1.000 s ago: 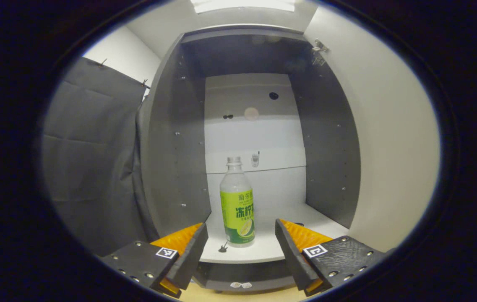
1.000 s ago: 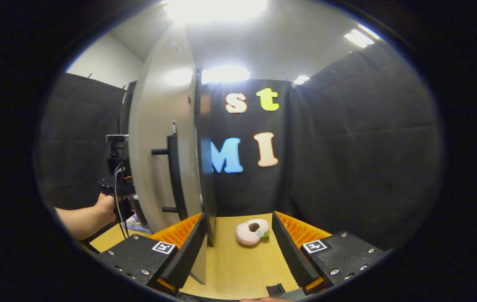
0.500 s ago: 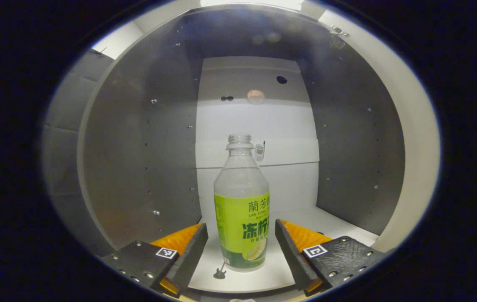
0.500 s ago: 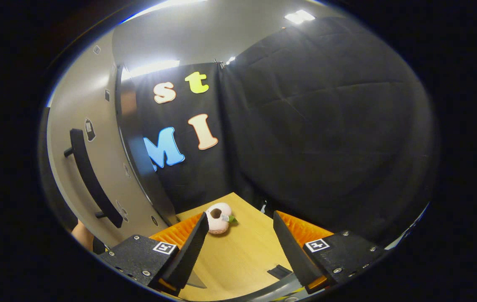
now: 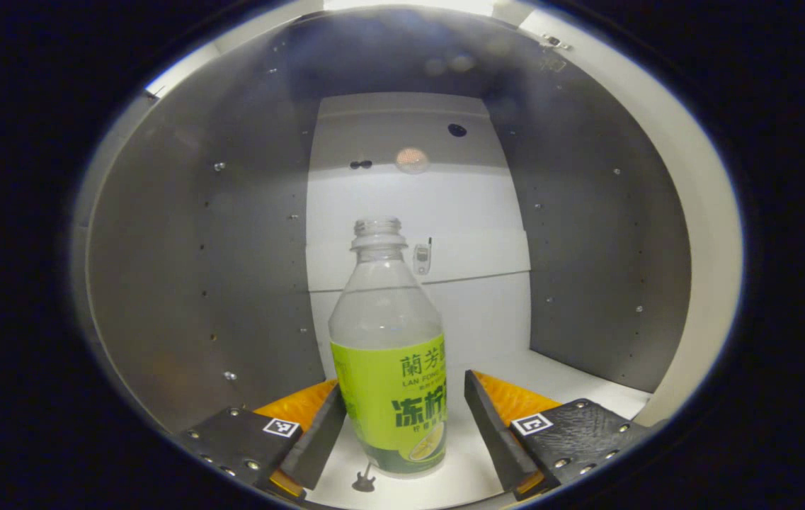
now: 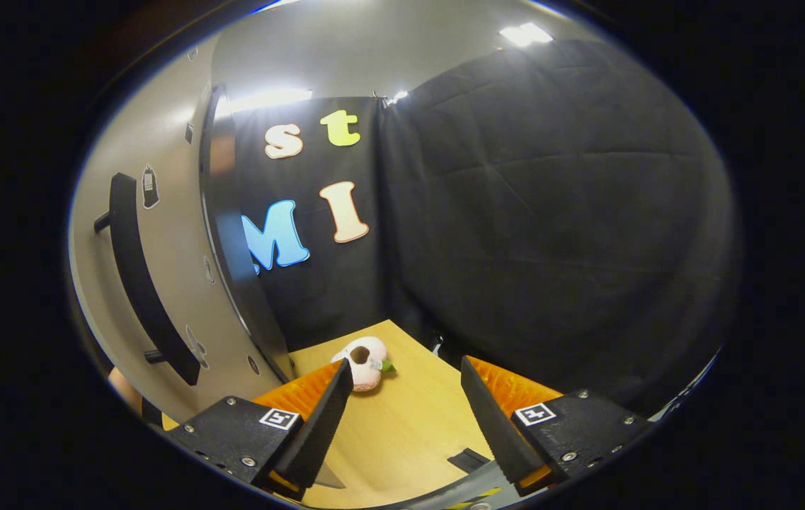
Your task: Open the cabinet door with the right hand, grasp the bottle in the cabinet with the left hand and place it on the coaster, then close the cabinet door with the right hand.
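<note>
Closer in than a second ago — left gripper (image 5: pixel 402 418) has pushed into the cabinet (image 5: pixel 232 234) and the bottle (image 5: pixel 389 354) now sits between its fingers, where before it stood well ahead of them. Jaws wide; left finger (image 5: pixel 317 443) looks to be touching or just beside the bottle's label, right finger (image 5: pixel 491 432) has a visible gap to it, so no two-sided grip. Bottle is upright on the white cabinet floor (image 5: pixel 572 386), uncapped, clear upper body, green label on the lower half. Small dark guitar-shaped sticker (image 5: pixel 364 482) on the floor just in front of the bottle's base. Right gripper (image 6: pixel 402 418) — jaws wide too, holding nothing, hanging over the wooden table (image 6: pixel 402 425). Its view has swung off the door edge since a second ago: open cabinet door (image 6: pixel 175 283) now at the left with its black bar handle (image 6: pixel 140 276) facing the camera. Pink plush-looking coaster (image 6: pixel 363 352) lies flat on the table past the left fingertip, near the door's lower corner
</note>
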